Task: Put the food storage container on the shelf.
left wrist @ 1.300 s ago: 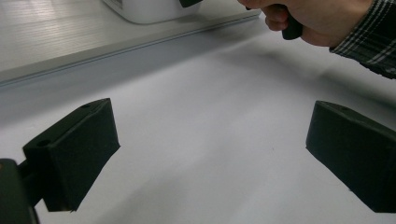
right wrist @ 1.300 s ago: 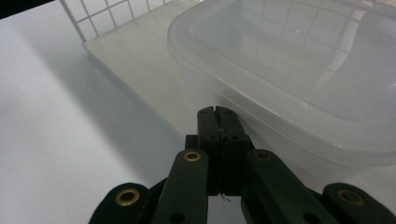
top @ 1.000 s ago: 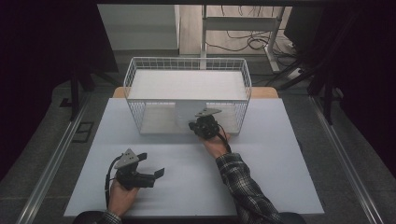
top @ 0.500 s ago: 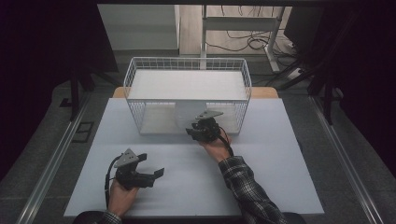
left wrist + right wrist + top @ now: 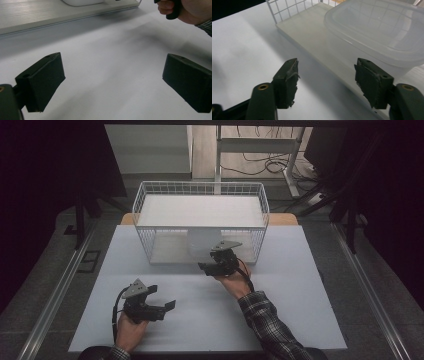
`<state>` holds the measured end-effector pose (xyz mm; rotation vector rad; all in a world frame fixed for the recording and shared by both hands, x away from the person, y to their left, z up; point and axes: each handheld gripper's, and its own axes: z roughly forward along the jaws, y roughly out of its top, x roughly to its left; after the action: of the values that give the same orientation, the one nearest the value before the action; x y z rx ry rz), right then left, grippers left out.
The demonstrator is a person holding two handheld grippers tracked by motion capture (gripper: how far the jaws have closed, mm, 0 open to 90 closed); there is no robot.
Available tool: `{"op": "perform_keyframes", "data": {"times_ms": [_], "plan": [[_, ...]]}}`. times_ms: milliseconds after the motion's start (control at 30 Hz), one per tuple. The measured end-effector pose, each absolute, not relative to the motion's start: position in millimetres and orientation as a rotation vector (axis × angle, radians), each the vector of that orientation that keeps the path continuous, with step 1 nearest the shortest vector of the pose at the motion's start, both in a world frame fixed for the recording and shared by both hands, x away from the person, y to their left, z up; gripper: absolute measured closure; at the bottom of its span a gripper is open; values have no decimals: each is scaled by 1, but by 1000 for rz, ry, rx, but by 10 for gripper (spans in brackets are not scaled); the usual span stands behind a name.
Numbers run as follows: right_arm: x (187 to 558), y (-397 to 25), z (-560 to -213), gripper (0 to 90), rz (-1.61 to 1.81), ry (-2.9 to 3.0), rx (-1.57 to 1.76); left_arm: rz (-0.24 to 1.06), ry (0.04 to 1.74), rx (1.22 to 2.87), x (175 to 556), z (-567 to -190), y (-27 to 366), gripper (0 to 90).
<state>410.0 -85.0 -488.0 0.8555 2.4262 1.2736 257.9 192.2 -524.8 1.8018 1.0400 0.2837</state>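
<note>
Bright, evenly lit table (image 5: 210, 310), dark surroundings, soft shadows, slightly blurred close-ups.

The high view looked forward and down from above the person's side, taking in the whole worktop (image 5: 300, 285) and the wire basket (image 5: 145, 215) at its far edge. The left gripper view sat low and close over the bare worktop (image 5: 112, 70). The right gripper view faced the basket (image 5: 279, 10) from close by; both shared it with the high view.
</note>
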Motion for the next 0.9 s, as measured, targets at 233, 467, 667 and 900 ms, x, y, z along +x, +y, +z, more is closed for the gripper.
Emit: {"op": "perform_keyframes", "data": {"times_ms": [233,467,667,900], "plan": [[405,-87,-487,197,1296,2453,875,272,1036,1795,258,-525,192,33],[400,-92,-487,85,1284,2445,892,260,1040,1776,258,-526,193,32],[395,-99,-485,44,1274,2456,860,272,1034,1784,258,-526,193,31],[385,-106,-479,12,1257,2465,817,306,1027,1810,258,-527,190,27]]}}
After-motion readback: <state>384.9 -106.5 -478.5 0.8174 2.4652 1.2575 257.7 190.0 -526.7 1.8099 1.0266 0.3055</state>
